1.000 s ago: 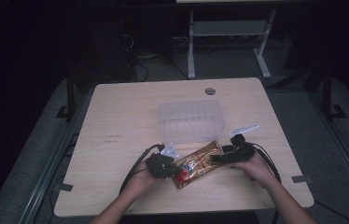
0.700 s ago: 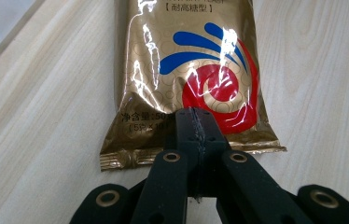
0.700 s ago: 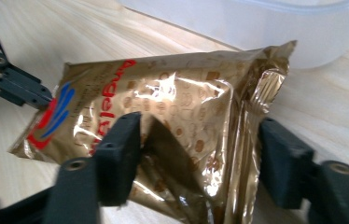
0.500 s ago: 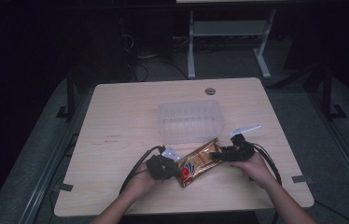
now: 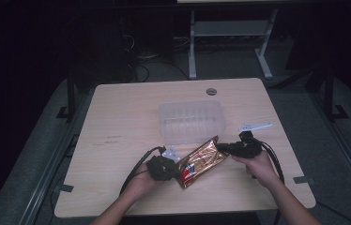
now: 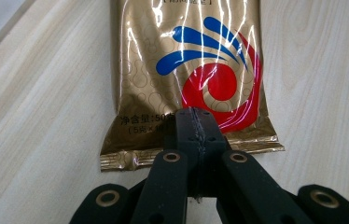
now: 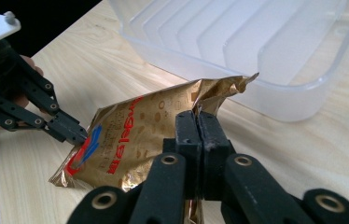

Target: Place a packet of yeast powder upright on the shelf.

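Near the front edge of the tabletop (image 5: 117,117), the gold snack packet (image 5: 202,161) is pinched at both ends: left tongs (image 5: 176,169) clamped on its bottom seam, right tongs (image 5: 221,147), jaws just closed, on its top corner. Probably pulling apart follows, or lifting together into the clear tray (image 5: 191,122) just behind.

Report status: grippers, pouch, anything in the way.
Left gripper shut on pouch, right gripper just closed on its other end. Pouch flat on table. Bin close behind.

Your left gripper (image 5: 176,169) is clamped tight; your right gripper (image 5: 220,147) has just been closing, jaws now pressed together.
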`<state>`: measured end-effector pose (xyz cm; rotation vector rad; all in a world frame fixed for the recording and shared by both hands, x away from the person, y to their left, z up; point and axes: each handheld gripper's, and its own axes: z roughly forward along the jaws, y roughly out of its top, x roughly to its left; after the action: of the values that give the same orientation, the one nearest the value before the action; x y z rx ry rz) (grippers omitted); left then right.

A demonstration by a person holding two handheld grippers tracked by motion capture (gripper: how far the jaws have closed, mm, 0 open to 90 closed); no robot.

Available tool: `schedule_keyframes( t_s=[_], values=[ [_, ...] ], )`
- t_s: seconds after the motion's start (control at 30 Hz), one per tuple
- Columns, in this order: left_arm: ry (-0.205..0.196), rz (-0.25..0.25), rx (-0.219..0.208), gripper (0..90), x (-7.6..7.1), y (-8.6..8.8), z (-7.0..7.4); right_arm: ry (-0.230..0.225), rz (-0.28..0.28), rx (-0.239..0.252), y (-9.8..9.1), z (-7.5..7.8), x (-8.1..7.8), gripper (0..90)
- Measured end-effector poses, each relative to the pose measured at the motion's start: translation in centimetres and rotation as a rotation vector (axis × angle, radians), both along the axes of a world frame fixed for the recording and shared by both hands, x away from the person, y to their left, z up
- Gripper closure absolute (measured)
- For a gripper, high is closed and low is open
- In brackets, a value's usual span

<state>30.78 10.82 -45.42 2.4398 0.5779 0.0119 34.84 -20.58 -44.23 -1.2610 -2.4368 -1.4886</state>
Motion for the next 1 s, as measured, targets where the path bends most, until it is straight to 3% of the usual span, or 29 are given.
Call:
schedule_keyframes(
  t_s=[0.23,0.37,0.57,0.6,0.67,1.0],
  values=[
    [0.004,-0.003,-0.011,90.0,0.0,0.1,0.1,-0.065,0.039,-0.011,0.1,0.8,-0.5,90.0],
    [0.006,0.006,-0.067,89.8,-0.1,0.7,0.6,-0.111,0.053,-0.006,-0.1,1.9,-0.9,90.0],
    [0.006,0.032,-0.091,72.3,-0.2,1.9,1.1,-0.149,0.060,0.020,-0.3,3.3,-1.3,90.0],
    [0.009,0.036,-0.091,72.3,-0.3,2.2,1.2,-0.152,0.062,0.028,-0.3,3.5,-1.3,90.0],
    [0.024,0.049,-0.098,64.0,-0.3,2.9,1.3,-0.164,0.064,0.051,-0.3,4.3,-1.4,90.0],
    [0.029,0.077,-0.117,47.7,0.1,4.3,1.4,-0.213,0.088,0.145,0.2,7.0,-1.5,90.0]
  ],
)
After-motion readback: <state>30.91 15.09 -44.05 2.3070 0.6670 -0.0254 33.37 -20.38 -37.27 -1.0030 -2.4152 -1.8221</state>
